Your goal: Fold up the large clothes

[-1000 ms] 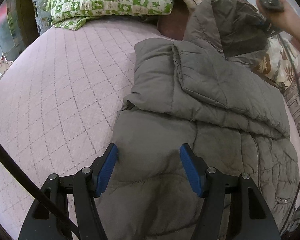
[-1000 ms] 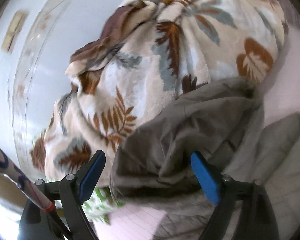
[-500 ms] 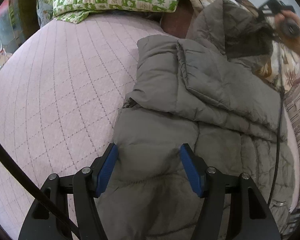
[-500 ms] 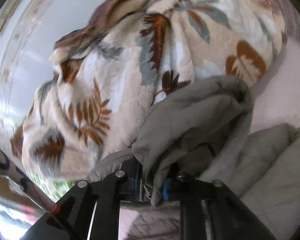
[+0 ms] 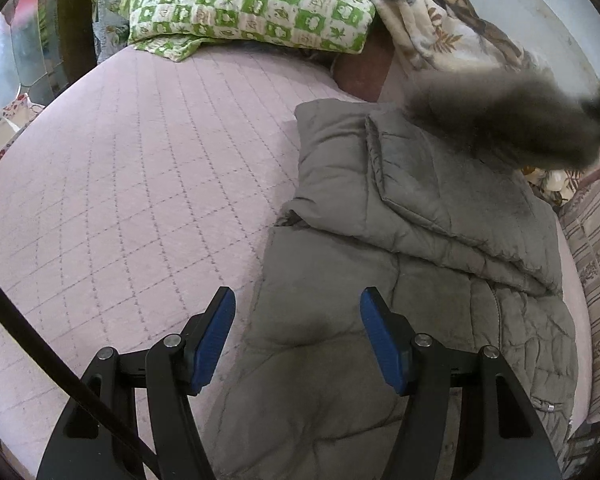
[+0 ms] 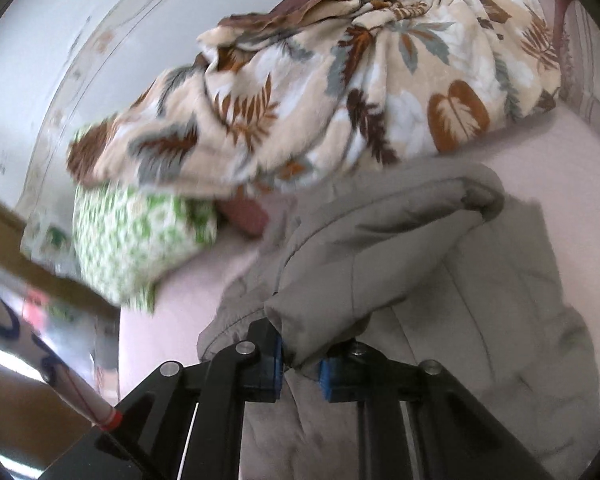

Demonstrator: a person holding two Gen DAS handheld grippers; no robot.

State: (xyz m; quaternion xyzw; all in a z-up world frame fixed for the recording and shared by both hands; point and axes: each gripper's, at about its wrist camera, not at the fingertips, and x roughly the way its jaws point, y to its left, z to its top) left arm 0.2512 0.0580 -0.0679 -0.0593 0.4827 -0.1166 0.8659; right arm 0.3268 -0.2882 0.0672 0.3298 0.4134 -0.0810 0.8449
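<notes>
The left hand-held gripper (image 5: pixel 298 336) sits nearest the lens with its blue pads (image 5: pixel 382 346) spread wide, holding nothing — the lower panel of the grey padded jacket (image 5: pixel 400 240) lies between and under them. Whether the pads touch the fabric cannot be told. The jacket lies on the pink quilted bed (image 5: pixel 140 184), its upper part already folded over itself in a thick layer. Past that fold, the jacket's hood (image 5: pixel 508 124) is lifted off the bed and blurred.

In the right wrist view, the right hand-held gripper (image 6: pixel 300 364) has its pads pressed together on a bunched edge of the hood (image 6: pixel 380 248), which arches up from the jaws — the rest of the jacket spreads below and to the right. Beyond it lie a green checked pillow (image 6: pixel 140 236) and a leaf-print blanket (image 6: pixel 340 80) heaped against the pale wall (image 6: pixel 60 20).
</notes>
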